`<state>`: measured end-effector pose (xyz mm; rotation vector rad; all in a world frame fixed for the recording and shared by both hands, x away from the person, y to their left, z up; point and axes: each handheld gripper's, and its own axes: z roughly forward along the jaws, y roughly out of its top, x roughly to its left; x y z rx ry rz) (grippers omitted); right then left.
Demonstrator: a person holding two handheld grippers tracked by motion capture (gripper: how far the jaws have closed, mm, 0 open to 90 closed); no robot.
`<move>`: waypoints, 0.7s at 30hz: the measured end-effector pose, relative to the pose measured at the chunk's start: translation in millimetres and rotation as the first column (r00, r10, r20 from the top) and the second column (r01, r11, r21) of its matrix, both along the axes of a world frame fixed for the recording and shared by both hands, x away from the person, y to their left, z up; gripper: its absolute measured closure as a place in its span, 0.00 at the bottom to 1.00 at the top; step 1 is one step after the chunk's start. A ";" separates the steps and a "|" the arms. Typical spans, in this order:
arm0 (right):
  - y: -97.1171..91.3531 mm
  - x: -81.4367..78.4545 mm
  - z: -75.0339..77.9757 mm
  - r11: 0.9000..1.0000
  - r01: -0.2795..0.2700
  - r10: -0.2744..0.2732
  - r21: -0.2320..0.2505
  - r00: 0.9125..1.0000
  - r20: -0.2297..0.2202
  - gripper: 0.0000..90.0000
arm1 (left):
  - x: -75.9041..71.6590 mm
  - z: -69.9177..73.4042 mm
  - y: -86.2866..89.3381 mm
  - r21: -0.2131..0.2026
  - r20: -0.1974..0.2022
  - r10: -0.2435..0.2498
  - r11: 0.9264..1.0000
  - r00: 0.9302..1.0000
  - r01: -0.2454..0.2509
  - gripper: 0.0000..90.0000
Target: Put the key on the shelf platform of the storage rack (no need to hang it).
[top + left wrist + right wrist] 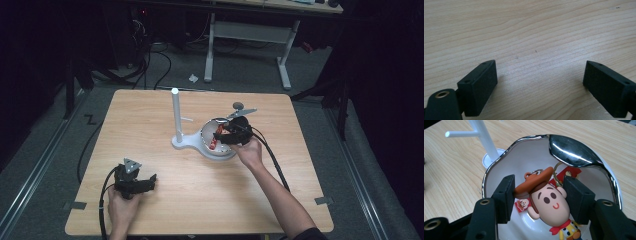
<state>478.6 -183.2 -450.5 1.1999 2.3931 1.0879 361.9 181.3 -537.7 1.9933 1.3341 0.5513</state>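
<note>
My right claw (537, 197) is down inside the white dish (499, 165), and between its jaws I have a cowboy-doll keychain (549, 203). The left jaw presses against the brim of the brown hat and the right jaw sits against the side of the head, so I read the claw as clamped on the doll. The doll's metal ring (534, 172) shows at the top of the hat, and a small red tag (522, 204) lies beside the head on the dish floor. A shiny silver section of the rim (571, 151) curves over the far side of the dish.

From the high view, the dish (207, 140) sits near the middle of the worktop (150, 115), joined at its base to a white upright post (175, 112) with a short side peg. My right claw (220, 134) reaches into the dish from the right.

My left claw (150, 179) rests low near the front left corner of the worktop, well apart from the dish. Its jaws stand wide apart over bare wood (536, 37), holding nothing.
</note>
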 end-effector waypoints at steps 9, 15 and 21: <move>0.8 0.0 -1.2 1.000 -0.011 0.011 -0.014 1.000 0.004 0.45 | -0.1 0.1 0.2 0.002 -0.001 -0.001 1.000 1.000 0.001 0.14; -2.5 -3.4 3.4 1.000 -0.014 0.014 -0.008 1.000 0.012 0.44 | -0.1 0.1 0.2 0.002 -0.001 -0.001 1.000 1.000 0.001 0.14; -6.2 -9.7 12.5 0.999 -0.033 0.033 -0.007 0.999 0.036 0.45 | 0.0 0.0 0.0 0.000 0.000 0.001 1.000 1.000 -0.001 0.14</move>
